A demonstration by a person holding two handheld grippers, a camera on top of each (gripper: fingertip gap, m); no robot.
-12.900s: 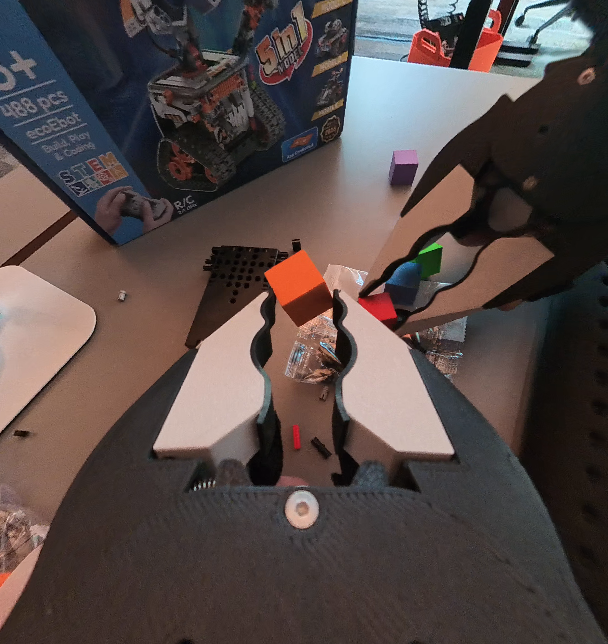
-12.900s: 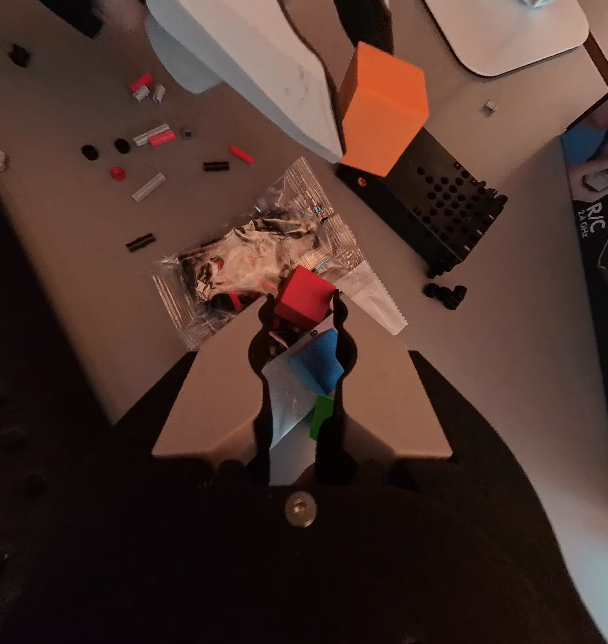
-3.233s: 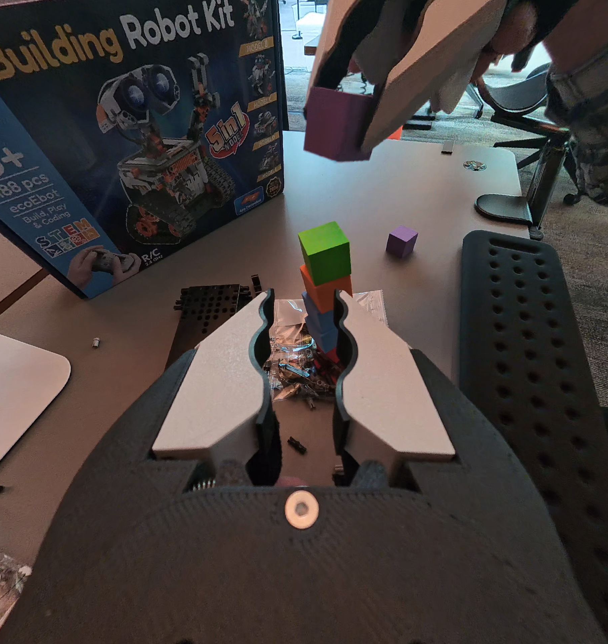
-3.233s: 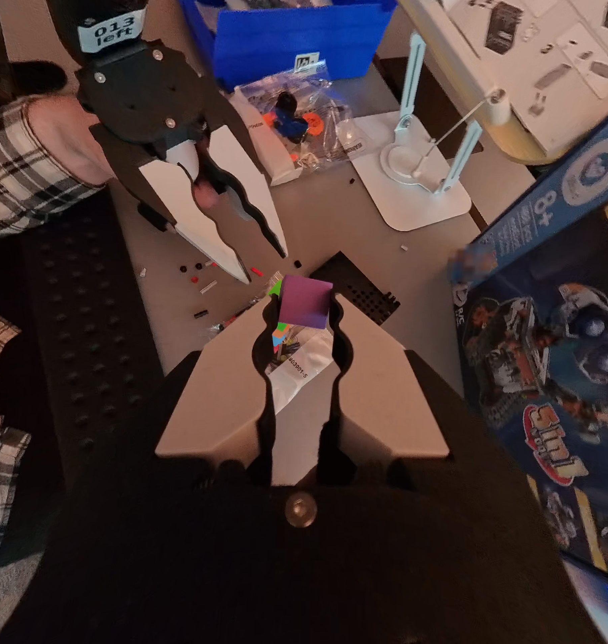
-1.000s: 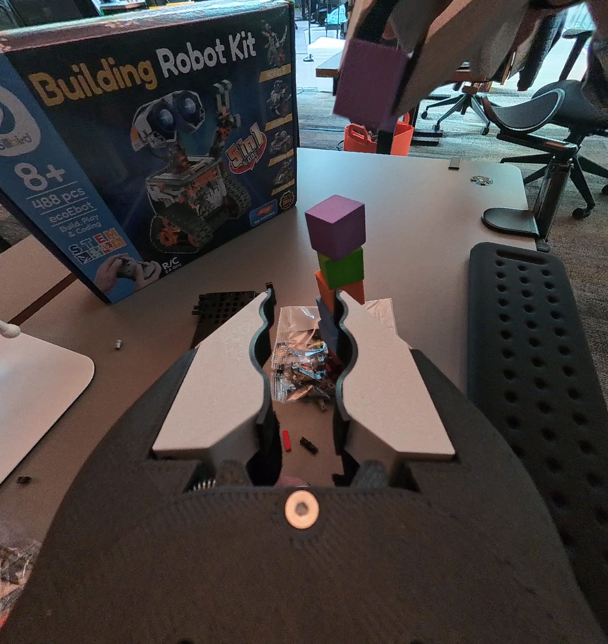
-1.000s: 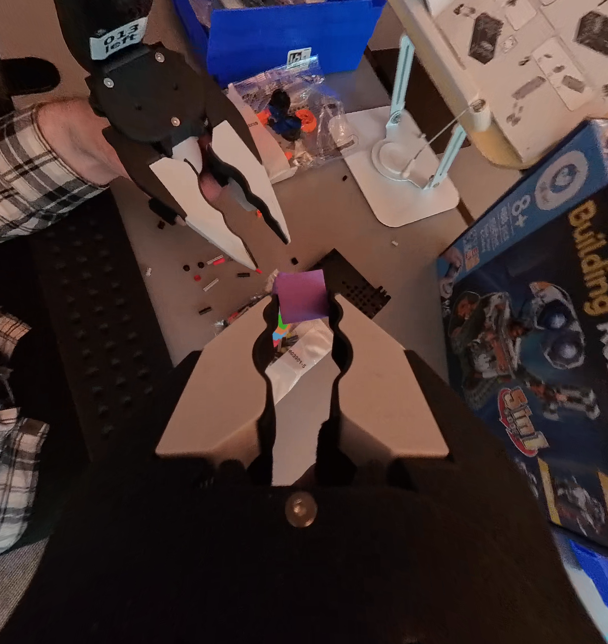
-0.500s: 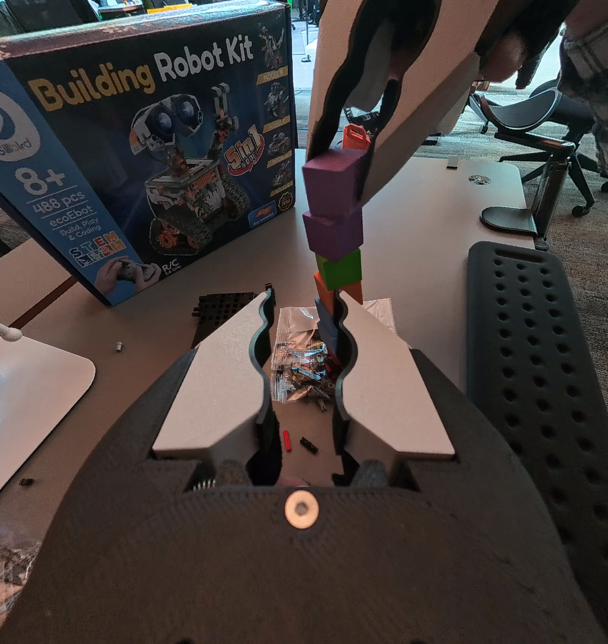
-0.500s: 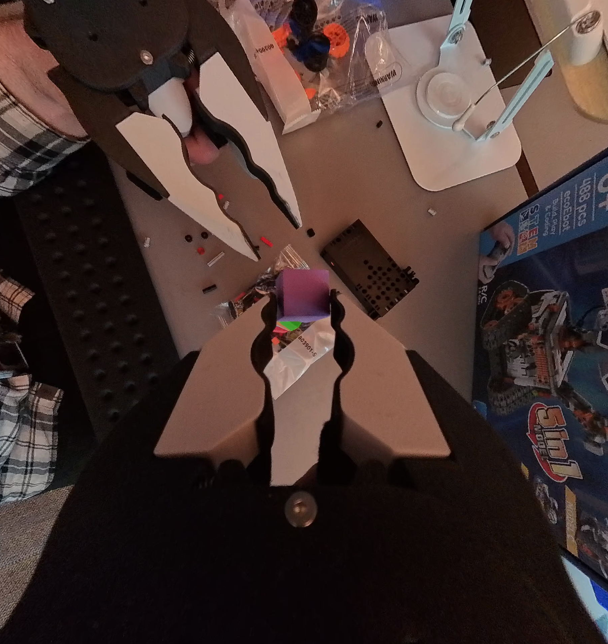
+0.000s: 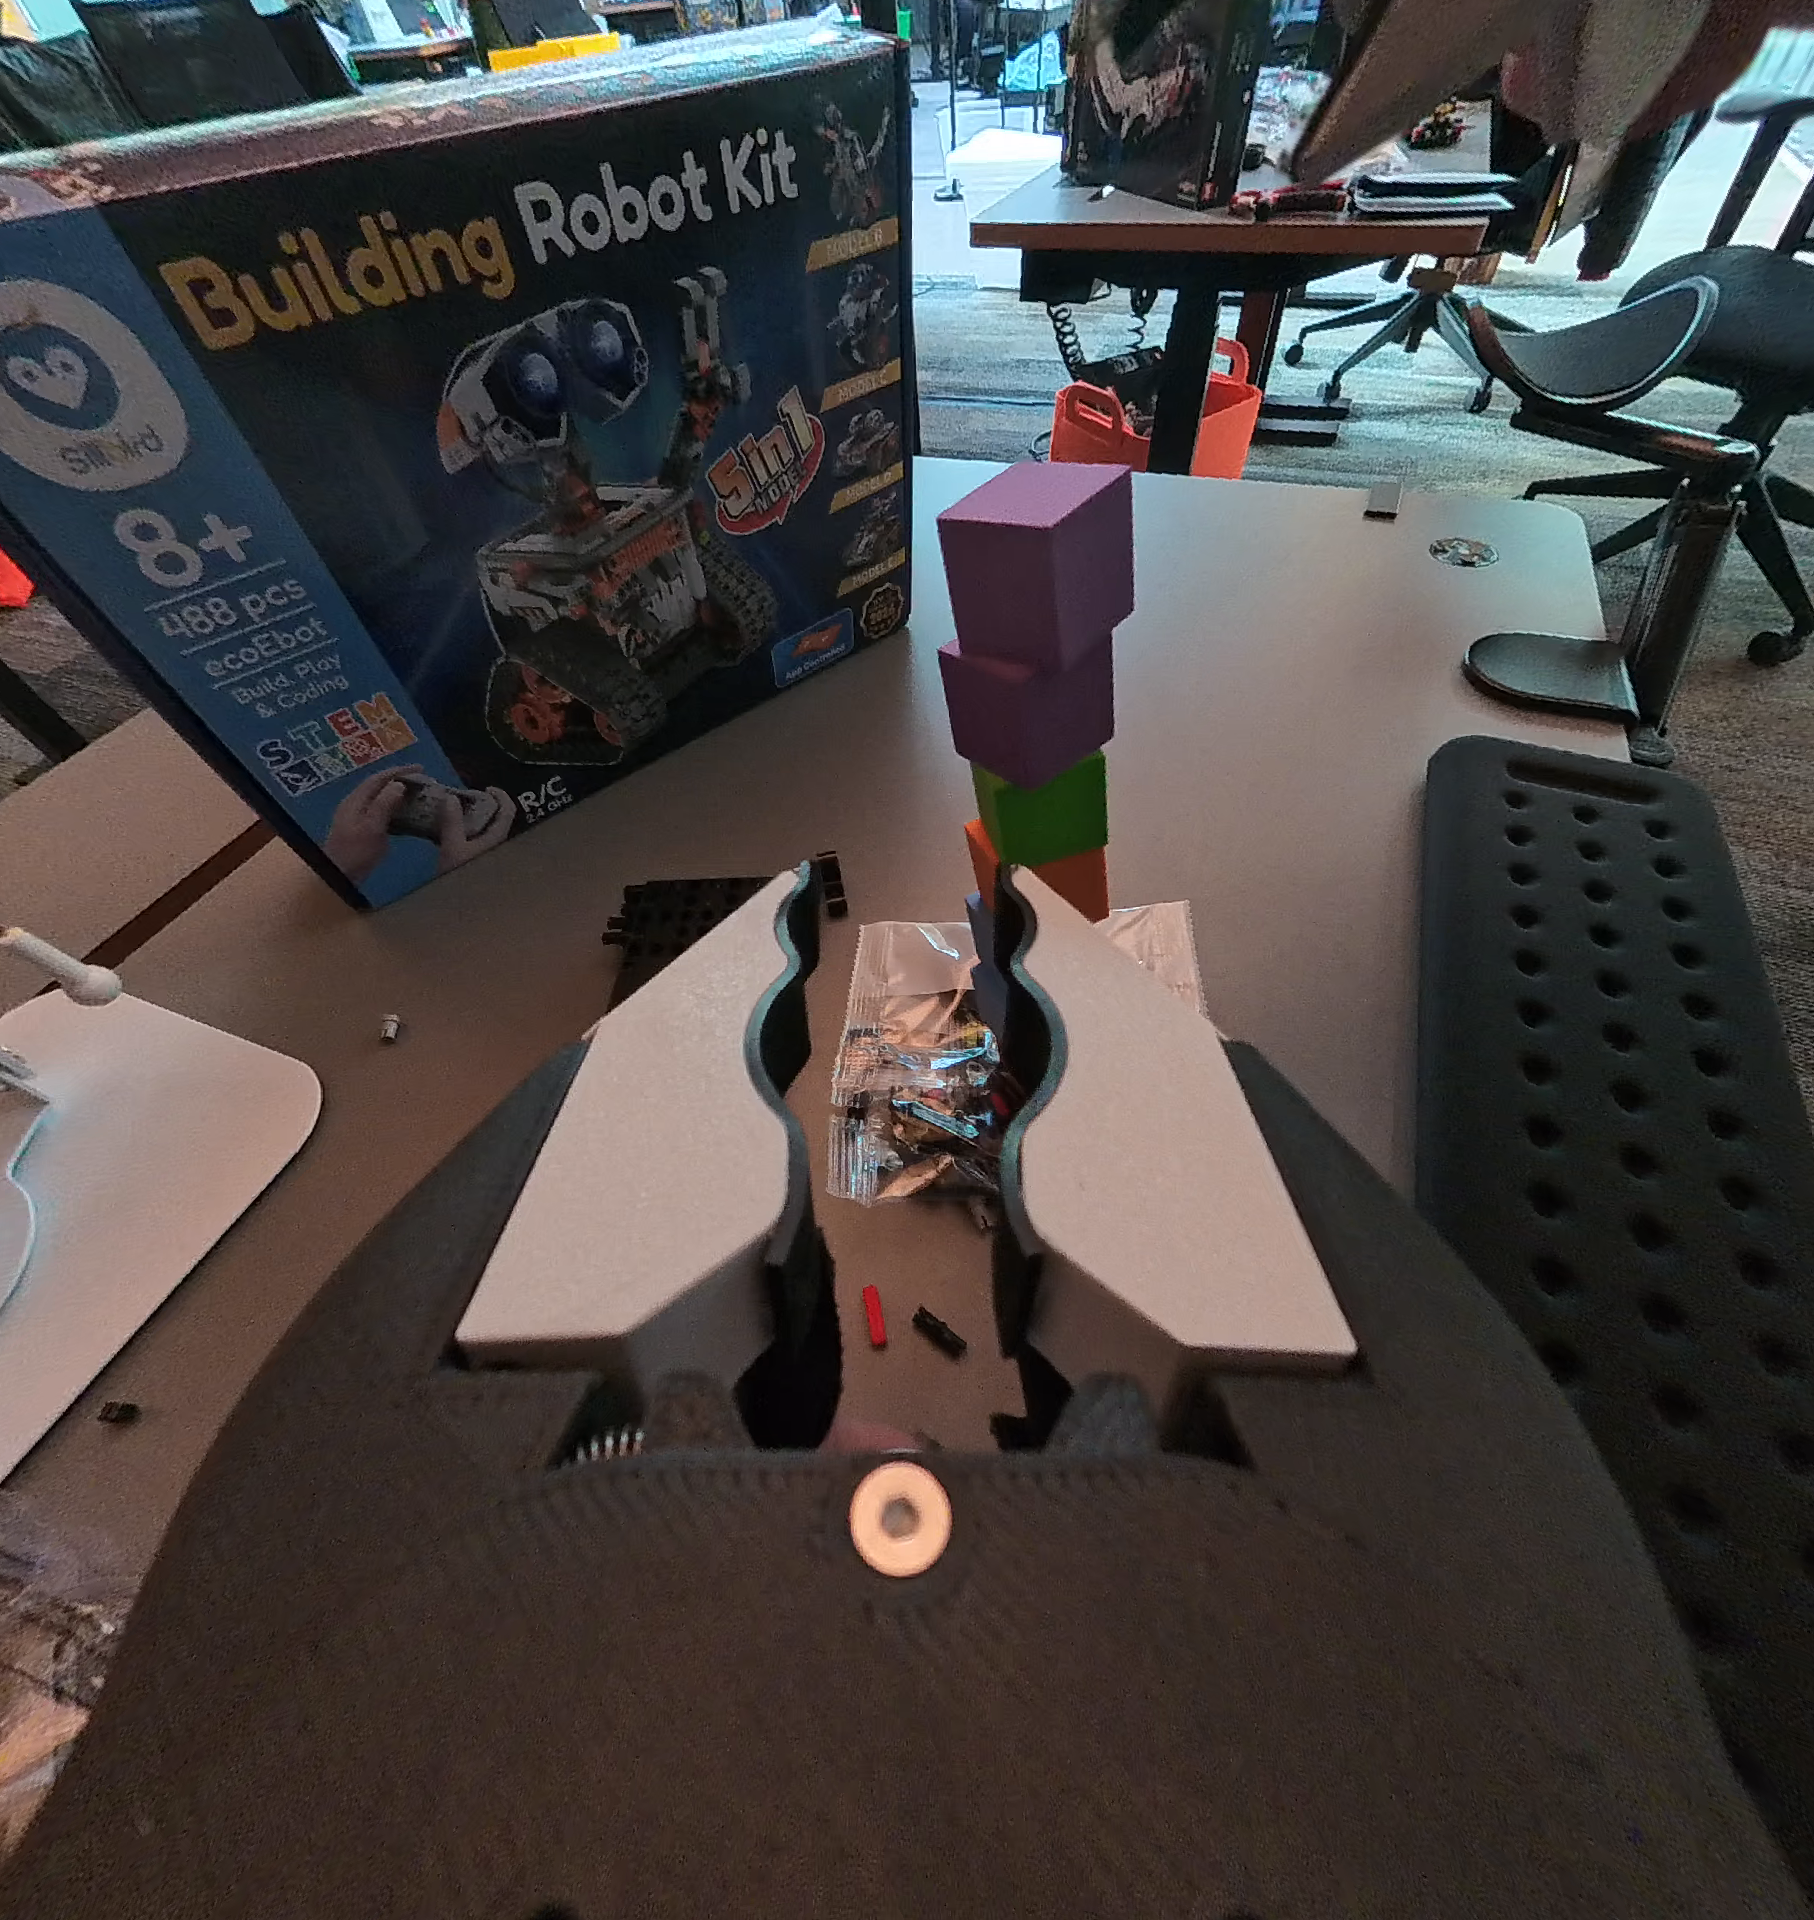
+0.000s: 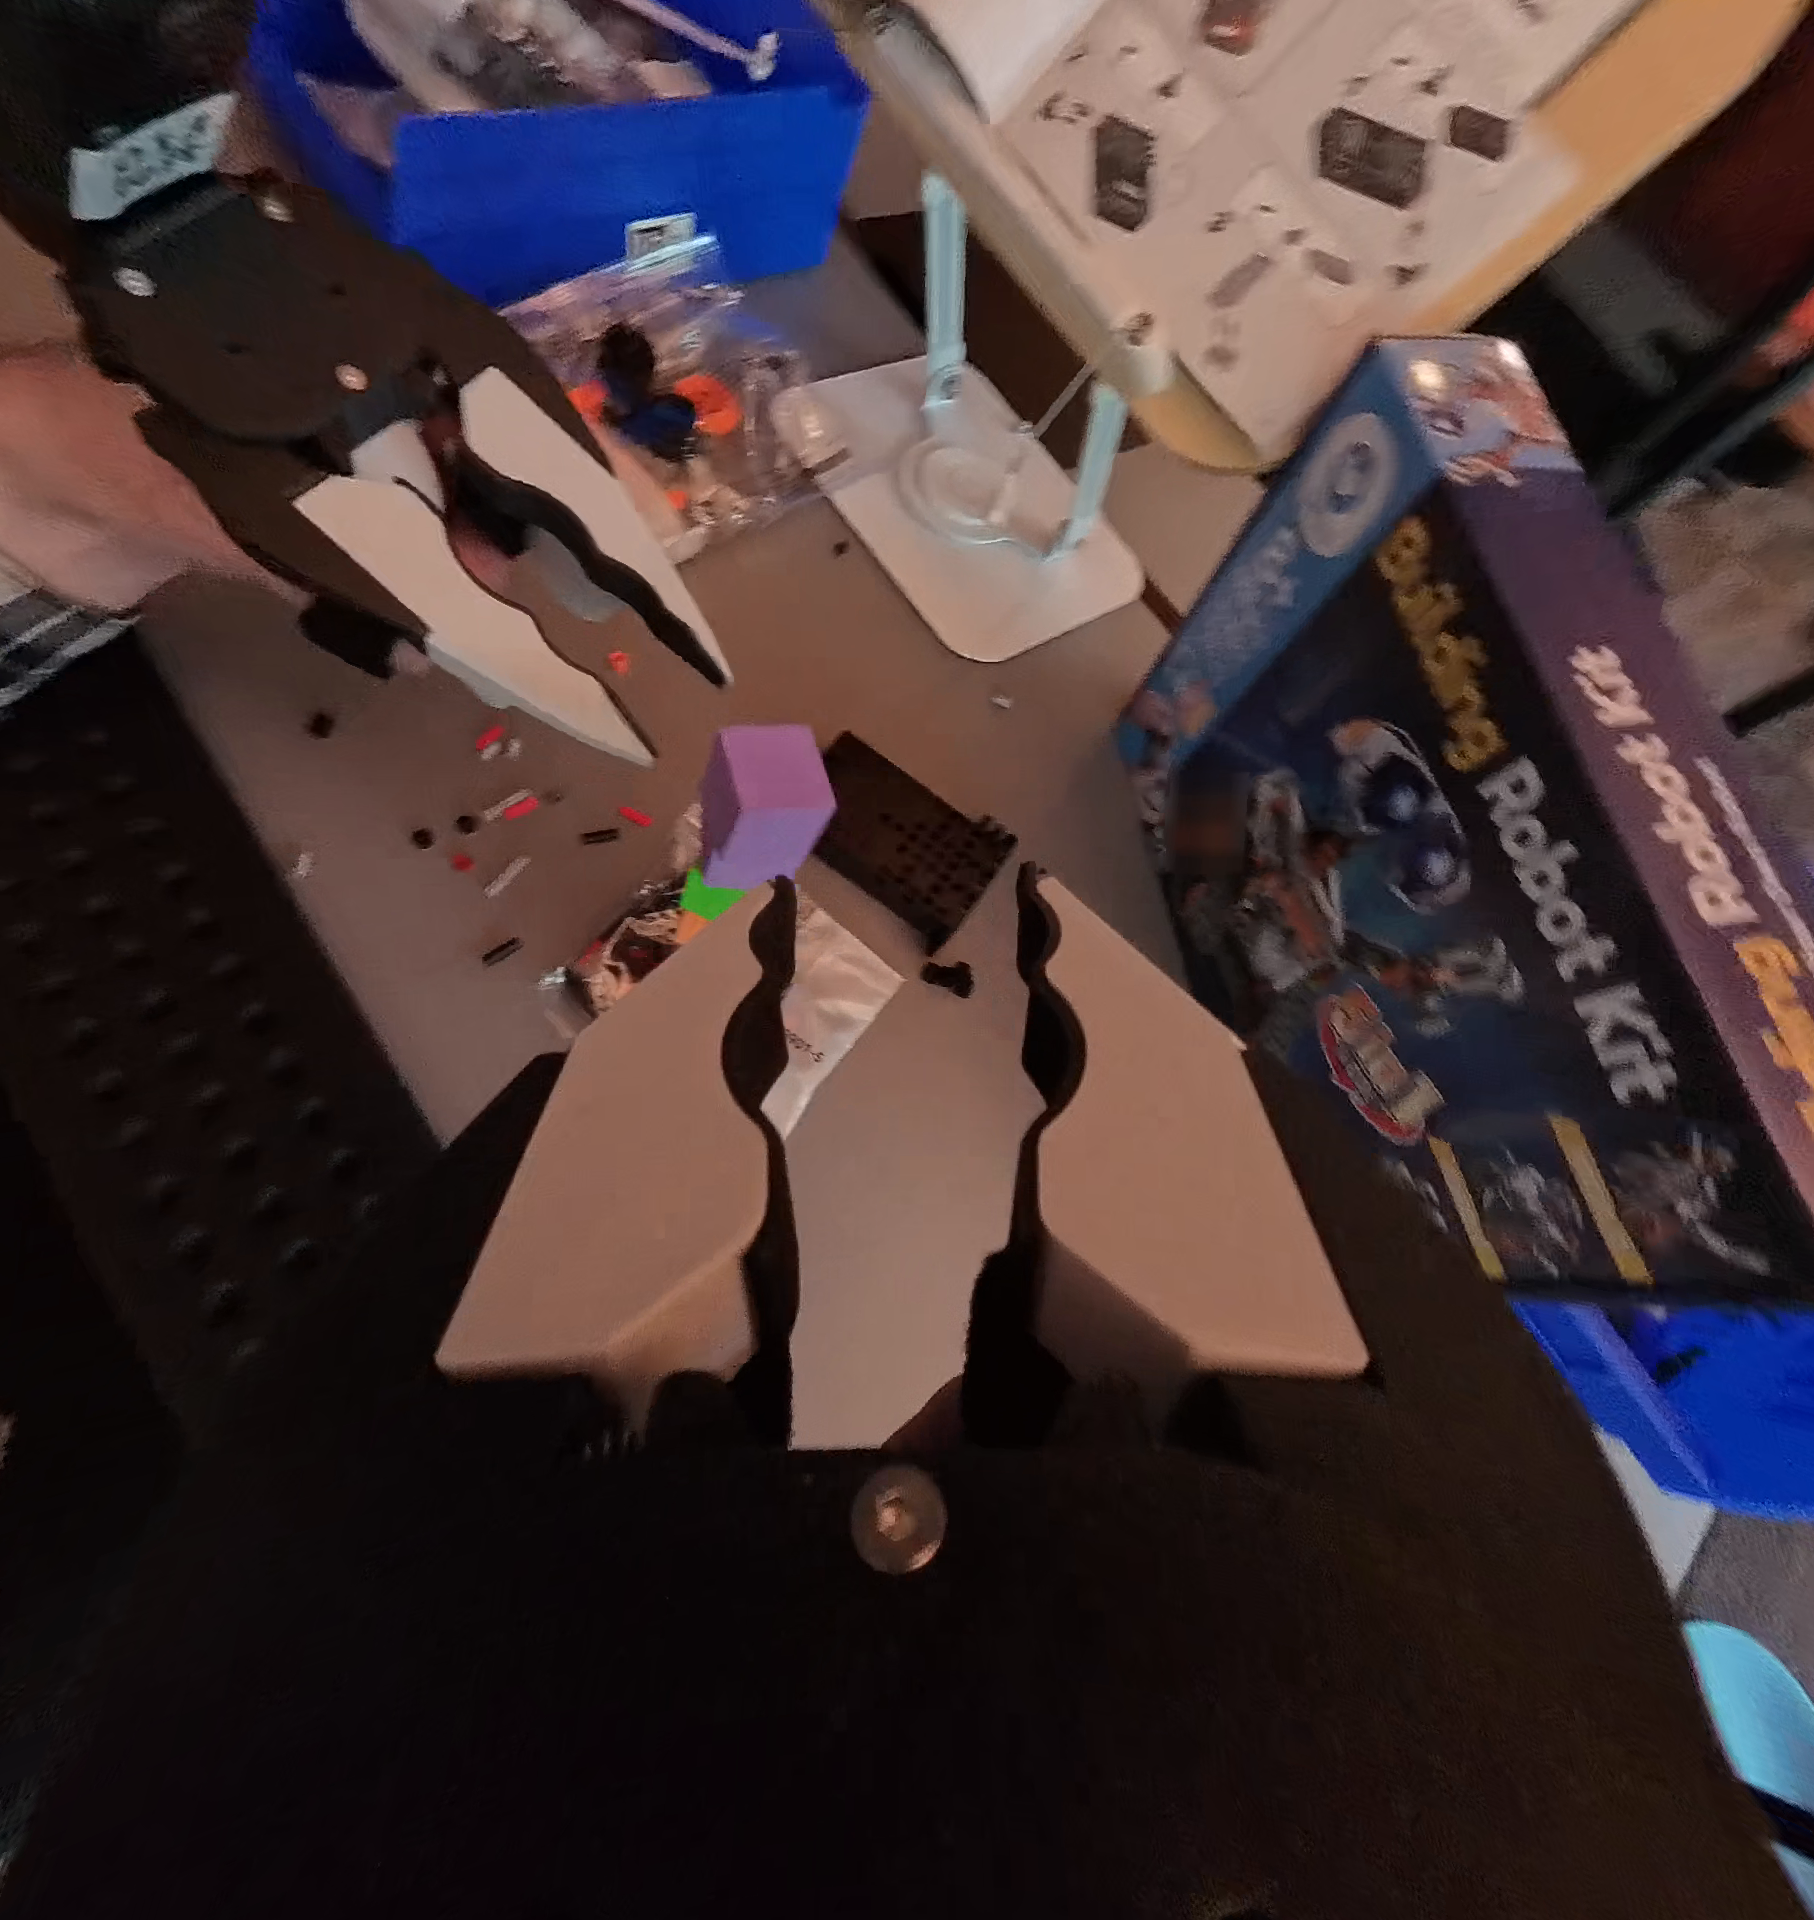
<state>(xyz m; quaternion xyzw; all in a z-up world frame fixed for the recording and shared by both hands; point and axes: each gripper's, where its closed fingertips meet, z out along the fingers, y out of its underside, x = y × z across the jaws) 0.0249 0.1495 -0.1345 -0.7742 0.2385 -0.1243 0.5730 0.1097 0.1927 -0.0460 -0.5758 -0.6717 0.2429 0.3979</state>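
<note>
Well, two purple cubes (image 9: 1038, 561) top one green cube (image 9: 1043, 808) — both grippers empty.

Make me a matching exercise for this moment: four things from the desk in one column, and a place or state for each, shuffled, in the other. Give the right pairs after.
Things
1. top purple cube
2. green cube
3. right gripper
4. black perforated plate

Places or states
A. lying flat on the desk beside the block tower
B. open and empty, off to one side of the tower
C. under two purple cubes, above the orange cube
D. highest block, sitting skewed on the purple cube below it

Pairs: 1-D, 2-C, 3-B, 4-A
</note>
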